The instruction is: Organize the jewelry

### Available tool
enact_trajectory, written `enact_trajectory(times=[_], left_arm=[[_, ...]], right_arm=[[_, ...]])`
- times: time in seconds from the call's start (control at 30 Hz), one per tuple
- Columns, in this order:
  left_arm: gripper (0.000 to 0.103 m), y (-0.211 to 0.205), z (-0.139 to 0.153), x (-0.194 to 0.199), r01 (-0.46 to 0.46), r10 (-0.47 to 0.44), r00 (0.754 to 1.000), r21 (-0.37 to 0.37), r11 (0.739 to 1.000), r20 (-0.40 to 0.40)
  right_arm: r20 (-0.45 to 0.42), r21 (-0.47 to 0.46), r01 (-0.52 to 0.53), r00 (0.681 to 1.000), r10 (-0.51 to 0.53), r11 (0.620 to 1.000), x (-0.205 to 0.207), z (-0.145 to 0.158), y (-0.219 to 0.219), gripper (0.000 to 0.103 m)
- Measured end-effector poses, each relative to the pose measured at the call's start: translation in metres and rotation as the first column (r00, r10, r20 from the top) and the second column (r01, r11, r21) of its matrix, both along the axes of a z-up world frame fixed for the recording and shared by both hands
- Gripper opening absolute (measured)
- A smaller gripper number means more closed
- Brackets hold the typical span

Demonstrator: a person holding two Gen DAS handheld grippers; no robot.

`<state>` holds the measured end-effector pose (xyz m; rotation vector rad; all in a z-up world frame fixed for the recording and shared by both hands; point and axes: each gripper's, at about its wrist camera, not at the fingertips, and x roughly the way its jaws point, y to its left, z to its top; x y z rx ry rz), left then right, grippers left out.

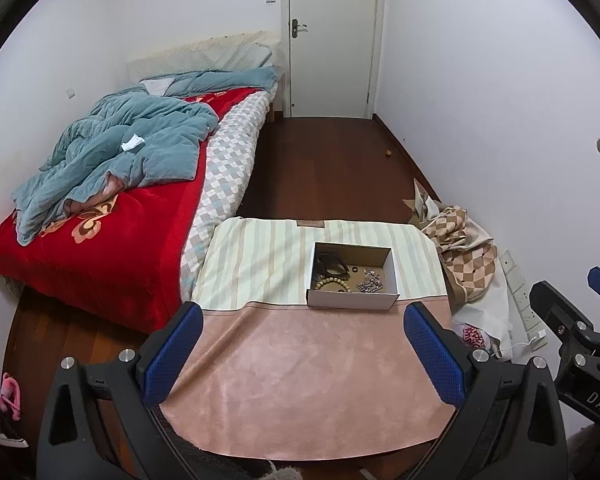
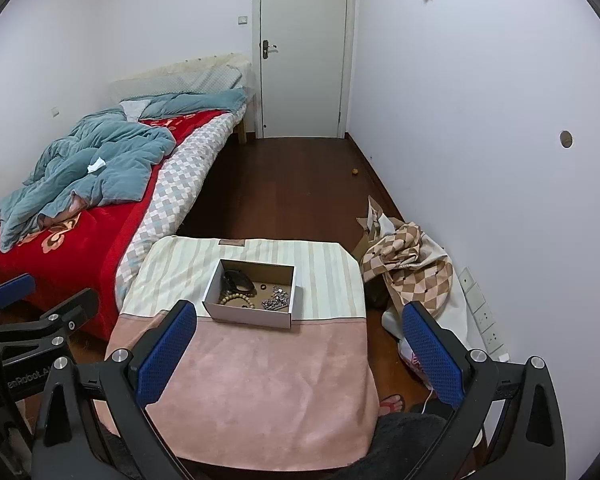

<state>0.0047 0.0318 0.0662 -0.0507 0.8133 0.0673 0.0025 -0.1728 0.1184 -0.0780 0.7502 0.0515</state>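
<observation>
While your left gripper (image 1: 303, 354) and right gripper (image 2: 300, 354) gape empty, cardboard box (image 2: 244, 314) holding bead bracelet (image 2: 236, 300), chain cluster (image 2: 276, 300), on cloth-covered table (image 2: 260, 392).

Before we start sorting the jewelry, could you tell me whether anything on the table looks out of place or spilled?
Nothing stands out. The cardboard box sits flat on the cloth-covered table, and the beaded bracelet, dark band, small ring and silver chain pile all lie inside it.
</observation>
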Motion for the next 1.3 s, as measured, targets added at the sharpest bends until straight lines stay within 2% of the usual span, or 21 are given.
enact_trajectory(times=[0.43,0.77,1.3], left_arm=[[0.103,0.006,-0.013,0.042,-0.042,0.042,0.999,0.013,0.999,-0.029],[0.103,0.001,-0.025,0.079,-0.026,0.027,0.994,0.012,1.0,-0.109],[0.103,-0.002,-0.031,0.101,-0.023,0.023,0.986,0.005,1.0,-0.163]], right_arm=[[-0.066,-0.028,0.025,0.997,-0.027,0.999,0.057,-0.029,0.0,0.103],[-0.133,-0.042,0.039,0.99,-0.045,0.998,0.101,-0.046,0.002,0.103],[-0.198,-0.057,0.017,0.98,-0.028,0.998,0.132,-0.05,0.01,0.103]])
